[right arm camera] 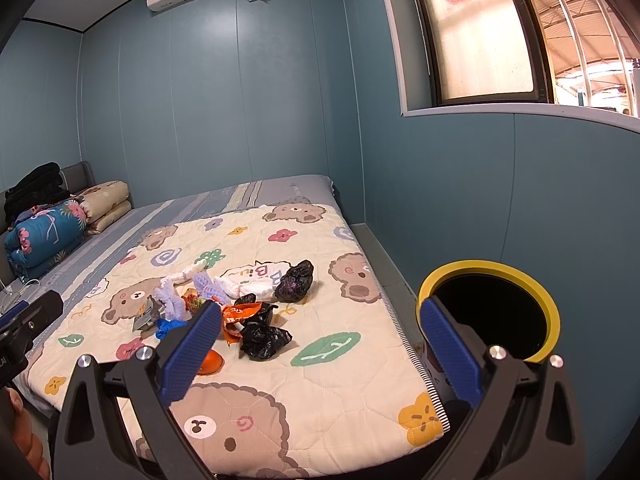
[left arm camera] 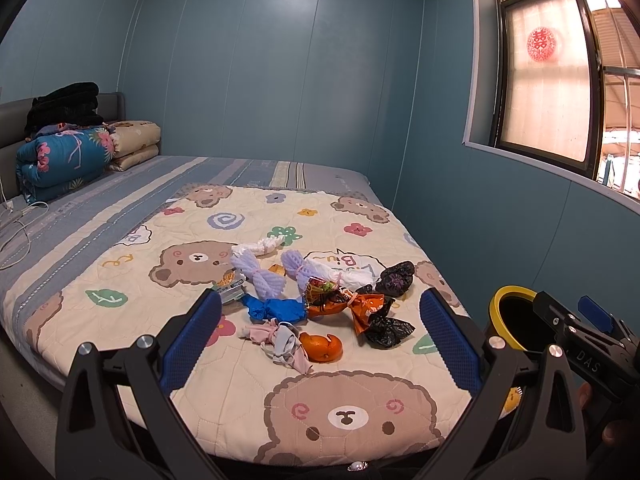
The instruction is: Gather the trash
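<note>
A heap of trash lies mid-bed on the bear-print quilt [left arm camera: 344, 412]: an orange peel [left arm camera: 321, 346], a blue wad [left arm camera: 276, 309], purple foam nets [left arm camera: 258, 278], an orange wrapper [left arm camera: 360, 307], black bags [left arm camera: 387, 330], pink and grey cloth scraps [left arm camera: 280, 340]. My left gripper [left arm camera: 320, 340] hovers open just in front of the pile, nothing between its fingers. My right gripper [right arm camera: 320, 348] is also open and empty, near the bed's right edge, beside a black bin with a yellow rim [right arm camera: 490, 312]. That bin [left arm camera: 510, 318] stands right of the bed.
Folded quilts [left arm camera: 68, 160] and dark clothing [left arm camera: 64, 108] are stacked at the headboard. A white cable [left arm camera: 20, 228] trails along the bed's left side. Blue walls close in behind and to the right, with a window [left arm camera: 548, 92] above the bin.
</note>
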`<state>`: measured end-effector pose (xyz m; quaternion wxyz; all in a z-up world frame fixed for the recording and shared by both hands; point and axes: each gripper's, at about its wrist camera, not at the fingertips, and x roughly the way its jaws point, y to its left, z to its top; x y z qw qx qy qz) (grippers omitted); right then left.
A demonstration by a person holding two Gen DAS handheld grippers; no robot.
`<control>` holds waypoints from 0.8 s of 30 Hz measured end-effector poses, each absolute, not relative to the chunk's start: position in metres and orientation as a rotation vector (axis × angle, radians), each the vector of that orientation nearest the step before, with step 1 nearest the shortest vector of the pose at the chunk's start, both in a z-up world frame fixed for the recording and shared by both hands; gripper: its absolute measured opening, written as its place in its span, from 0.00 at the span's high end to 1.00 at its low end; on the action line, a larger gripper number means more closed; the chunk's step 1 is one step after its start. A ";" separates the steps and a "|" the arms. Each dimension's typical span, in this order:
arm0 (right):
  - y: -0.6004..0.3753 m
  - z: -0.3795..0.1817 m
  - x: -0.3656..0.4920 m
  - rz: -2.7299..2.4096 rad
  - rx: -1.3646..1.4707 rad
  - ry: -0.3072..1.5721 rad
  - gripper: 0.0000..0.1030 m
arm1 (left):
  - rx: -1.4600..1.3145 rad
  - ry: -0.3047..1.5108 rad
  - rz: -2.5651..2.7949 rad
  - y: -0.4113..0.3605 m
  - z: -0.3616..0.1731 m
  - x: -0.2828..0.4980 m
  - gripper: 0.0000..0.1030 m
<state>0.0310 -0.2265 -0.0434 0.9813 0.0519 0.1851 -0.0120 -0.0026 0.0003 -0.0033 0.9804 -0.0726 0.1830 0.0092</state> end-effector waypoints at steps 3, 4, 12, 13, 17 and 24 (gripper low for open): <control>-0.225 -0.045 0.031 -0.022 0.103 0.374 0.07 | -0.146 0.368 0.019 0.000 -0.003 -0.003 0.07; -0.225 -0.044 0.031 -0.023 0.103 0.374 0.07 | -0.146 0.368 0.019 0.000 -0.004 -0.003 0.07; -0.223 -0.047 0.028 -0.023 0.101 0.377 0.07 | -0.146 0.368 0.019 0.000 -0.004 -0.002 0.07; -0.224 -0.046 0.028 -0.022 0.102 0.377 0.07 | -0.146 0.369 0.019 0.000 -0.004 -0.002 0.07; -0.222 -0.047 0.030 -0.022 0.100 0.379 0.07 | -0.146 0.369 0.020 0.000 -0.005 -0.003 0.07; -0.221 -0.047 0.034 -0.028 0.090 0.387 0.07 | -0.149 0.378 0.022 0.003 -0.009 -0.001 0.07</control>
